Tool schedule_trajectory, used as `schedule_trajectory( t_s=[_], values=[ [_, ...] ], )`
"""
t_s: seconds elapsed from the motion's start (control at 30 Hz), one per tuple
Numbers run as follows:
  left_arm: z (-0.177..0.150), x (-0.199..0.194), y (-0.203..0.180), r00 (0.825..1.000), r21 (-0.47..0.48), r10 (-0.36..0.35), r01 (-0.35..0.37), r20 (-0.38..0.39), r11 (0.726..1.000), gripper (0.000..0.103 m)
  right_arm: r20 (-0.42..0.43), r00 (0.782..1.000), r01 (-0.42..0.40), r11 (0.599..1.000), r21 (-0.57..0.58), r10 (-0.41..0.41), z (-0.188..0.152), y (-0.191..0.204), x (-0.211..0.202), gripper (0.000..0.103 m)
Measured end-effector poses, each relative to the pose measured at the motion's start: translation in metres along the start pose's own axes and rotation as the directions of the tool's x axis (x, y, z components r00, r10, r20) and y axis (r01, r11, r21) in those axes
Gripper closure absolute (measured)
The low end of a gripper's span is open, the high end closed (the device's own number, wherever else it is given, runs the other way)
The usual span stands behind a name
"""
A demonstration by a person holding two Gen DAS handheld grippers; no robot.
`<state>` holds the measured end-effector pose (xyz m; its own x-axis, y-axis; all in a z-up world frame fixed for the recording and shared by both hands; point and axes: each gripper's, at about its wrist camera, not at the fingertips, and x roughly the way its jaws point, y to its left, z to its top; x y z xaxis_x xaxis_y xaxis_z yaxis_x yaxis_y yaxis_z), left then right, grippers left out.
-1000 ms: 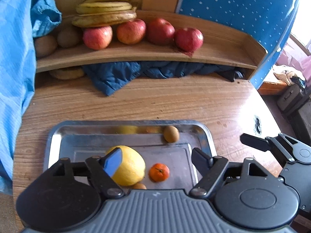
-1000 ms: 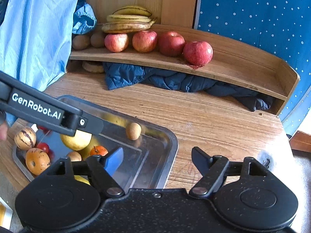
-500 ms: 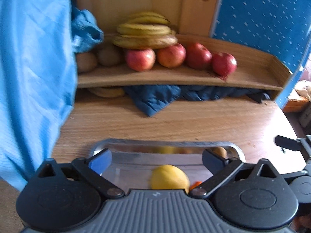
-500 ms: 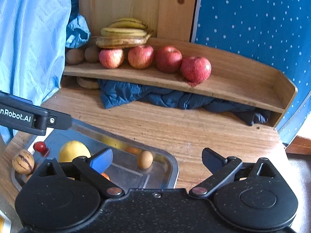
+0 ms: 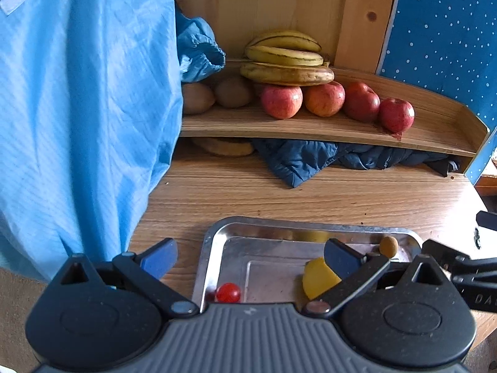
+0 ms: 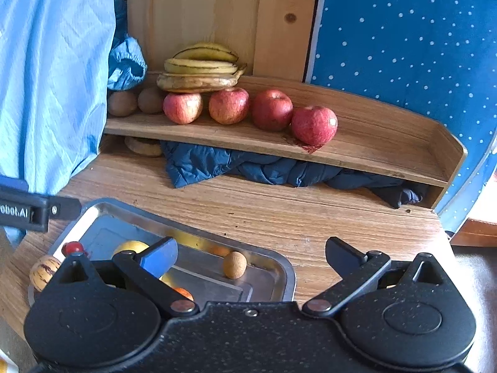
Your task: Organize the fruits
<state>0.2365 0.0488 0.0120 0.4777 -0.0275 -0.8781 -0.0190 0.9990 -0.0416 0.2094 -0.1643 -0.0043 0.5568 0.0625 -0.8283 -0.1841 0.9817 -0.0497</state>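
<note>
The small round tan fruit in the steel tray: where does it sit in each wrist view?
Left wrist: the small tan fruit lies lower right, at the tray's far right corner.
Right wrist: small tan fruit lies lower centre, near the tray's right end.
Shared landmark: the rightmost red apple on the shelf.

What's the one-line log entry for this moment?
left gripper: open, empty | right gripper: open, empty | tray: fruit left | shelf: four apples

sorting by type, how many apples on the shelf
4, in a row on the wooden shelf: the apples, the left two under the bananas. None seems hidden.
</note>
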Motion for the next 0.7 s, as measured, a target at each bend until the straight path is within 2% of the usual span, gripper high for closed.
schedule_trajectory(
  t_s=[0.47, 0.7],
  values=[
    [-0.023, -0.019, 0.016, 0.998, 0.057, -0.039, 0.036, 0.042, 0.998, 0.0, 0.048, 0.998, 0.05, 0.998, 0.034, -0.052, -0.023, 0.025, -0.043, 0.001],
    [-0.033, -0.028, 0.026, 0.997, 0.066, -0.043, 0.039, 0.065, 0.997, 0.0, 0.046, 0.995, 0.091, 0.995, 0.031, -0.092, -0.021, 0.026, -0.054, 0.001]
  ],
)
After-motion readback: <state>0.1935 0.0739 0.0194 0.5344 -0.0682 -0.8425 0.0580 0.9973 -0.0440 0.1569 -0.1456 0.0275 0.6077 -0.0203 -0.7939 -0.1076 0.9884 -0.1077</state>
